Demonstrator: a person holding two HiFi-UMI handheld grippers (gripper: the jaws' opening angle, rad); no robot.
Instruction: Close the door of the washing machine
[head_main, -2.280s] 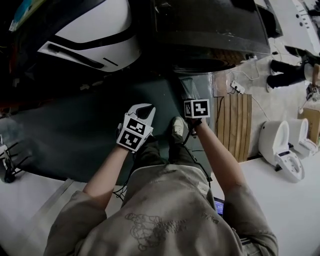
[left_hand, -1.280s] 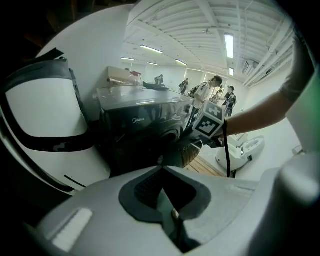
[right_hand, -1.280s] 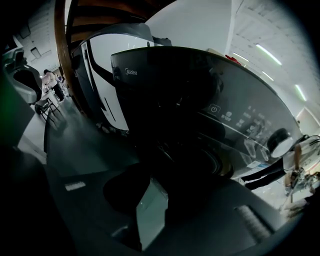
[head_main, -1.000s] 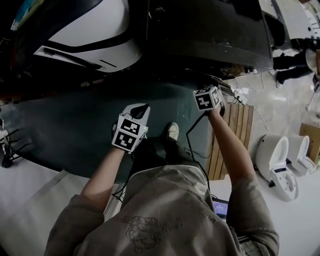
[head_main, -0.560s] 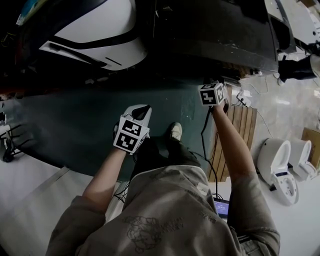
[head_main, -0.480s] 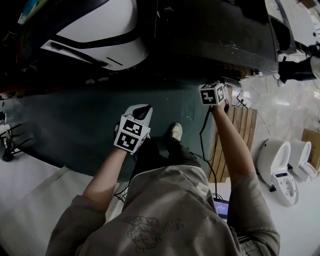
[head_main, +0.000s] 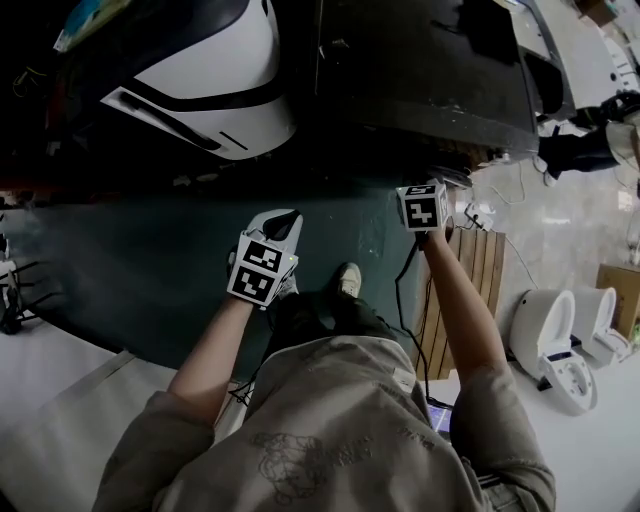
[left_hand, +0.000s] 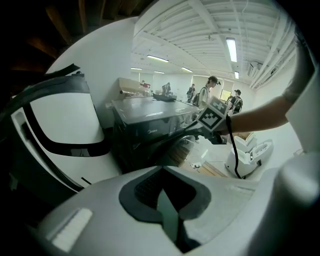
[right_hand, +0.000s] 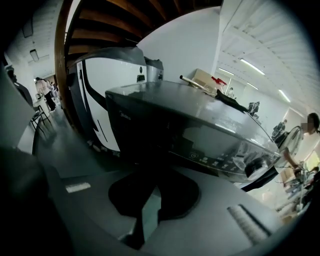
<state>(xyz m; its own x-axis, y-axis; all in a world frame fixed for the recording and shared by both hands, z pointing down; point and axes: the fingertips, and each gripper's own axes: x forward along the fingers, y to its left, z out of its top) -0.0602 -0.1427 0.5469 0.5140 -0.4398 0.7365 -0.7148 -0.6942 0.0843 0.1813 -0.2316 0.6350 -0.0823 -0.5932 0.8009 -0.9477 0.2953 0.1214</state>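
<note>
At the far left a big white shell with a black stripe (head_main: 205, 70) stands at the edge of a dark green mat (head_main: 130, 260). The person's left forearm reaches forward over that mat, elbow bent. It holds the left gripper (head_main: 284, 220) tilted forward and down, well short of the machine. The gripper's jaws are pressed together with nothing between them.

One shoe (head_main: 347, 280) shows between the two arms. Above it stands the single dark washing machine (head_main: 420, 60), beside the white shell. The left gripper view shows its door (left_hand: 181, 147) as a curved, glassy shape standing out from the machine's front. How far it is swung out cannot be told.

The right arm is stretched further forward than the left. It holds the right gripper (right_hand: 150, 200) just beside the door, aimed down at the machine's front below the control panel. Its jaws have just been closing and now meet, with nothing between them. A black cable (head_main: 405, 270) hangs from this gripper along the forearm.

To the right of that arm lies one wooden slatted board (head_main: 470, 265). Two white toilets (head_main: 545, 335) stand side by side on the pale floor at the far right. Several people (left_hand: 210, 92) stand in the room behind the machine.
</note>
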